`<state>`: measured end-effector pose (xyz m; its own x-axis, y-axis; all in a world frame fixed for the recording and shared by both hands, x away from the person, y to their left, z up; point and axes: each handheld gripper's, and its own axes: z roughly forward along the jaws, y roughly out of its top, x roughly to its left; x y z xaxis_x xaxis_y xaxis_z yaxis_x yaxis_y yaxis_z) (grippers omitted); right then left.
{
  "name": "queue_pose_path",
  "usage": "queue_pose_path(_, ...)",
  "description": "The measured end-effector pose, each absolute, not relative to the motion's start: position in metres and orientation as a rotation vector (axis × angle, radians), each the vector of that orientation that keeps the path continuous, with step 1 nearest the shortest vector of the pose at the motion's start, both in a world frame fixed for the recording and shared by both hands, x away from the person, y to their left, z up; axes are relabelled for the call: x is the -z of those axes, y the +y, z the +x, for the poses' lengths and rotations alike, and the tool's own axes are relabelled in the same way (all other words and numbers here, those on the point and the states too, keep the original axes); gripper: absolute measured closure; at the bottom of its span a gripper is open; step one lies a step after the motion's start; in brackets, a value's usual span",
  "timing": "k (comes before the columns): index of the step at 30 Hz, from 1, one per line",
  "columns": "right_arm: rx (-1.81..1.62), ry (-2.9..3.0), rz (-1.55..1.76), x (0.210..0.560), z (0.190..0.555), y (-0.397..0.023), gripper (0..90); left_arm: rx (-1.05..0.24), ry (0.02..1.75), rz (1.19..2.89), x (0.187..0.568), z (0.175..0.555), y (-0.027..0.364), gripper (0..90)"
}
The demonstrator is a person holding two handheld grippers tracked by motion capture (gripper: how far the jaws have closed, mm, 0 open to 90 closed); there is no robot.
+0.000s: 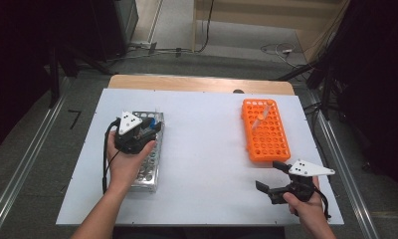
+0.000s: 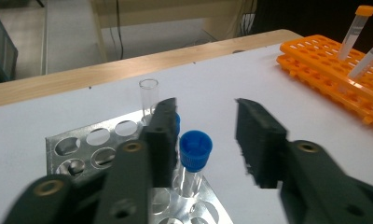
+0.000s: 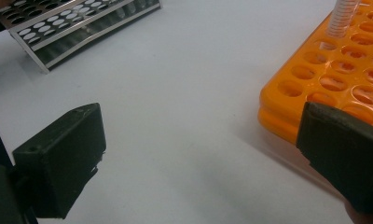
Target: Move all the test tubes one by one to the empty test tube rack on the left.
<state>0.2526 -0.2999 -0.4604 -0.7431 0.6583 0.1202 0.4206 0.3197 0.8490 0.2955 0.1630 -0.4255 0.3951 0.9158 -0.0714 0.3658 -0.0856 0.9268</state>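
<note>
My left gripper (image 1: pixel 154 124) hovers over the far end of a metal tube rack (image 1: pixel 147 172) on the left of the table. In the left gripper view its jaws (image 2: pixel 205 126) stand open around a blue-capped clear tube (image 2: pixel 195 150) that stands in the rack, close to the left jaw and apart from the right one. An uncapped clear tube (image 2: pixel 148 95) stands behind it. My right gripper (image 1: pixel 269 176) rests open near the front right, just short of an orange tube rack (image 1: pixel 266 139). Nothing lies between its jaws (image 3: pixel 198 135).
The orange rack (image 2: pixel 324 70) holds an orange-capped tube (image 2: pixel 355 30) and a second leaning tube (image 2: pixel 369 58) at its far end. A white board (image 1: pixel 207 149) covers the table, with bare surface between the two racks. The metal rack (image 3: pixel 77 28) has several unfilled holes.
</note>
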Motion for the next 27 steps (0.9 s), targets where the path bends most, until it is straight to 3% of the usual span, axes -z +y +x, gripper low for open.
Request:
queue_pose_path(4, -1.392, 2.321, 0.989, 0.459, 0.255, -0.302, 0.1, -0.638, 1.127, 1.641, 0.424, 0.288, 0.163, 32.6)
queue_pose_path(14, -1.374, 2.281, 1.030, 0.456, 0.267, -0.297, 1.0, -0.523, 1.073, 1.627, 0.423, 0.260, 0.165, 3.6)
queue_pose_path(27, -1.329, 2.177, 1.133, 0.447, 0.305, -0.283, 11.0, -0.469, 0.990, 1.614, 0.422, 0.222, 0.165, 0.0)
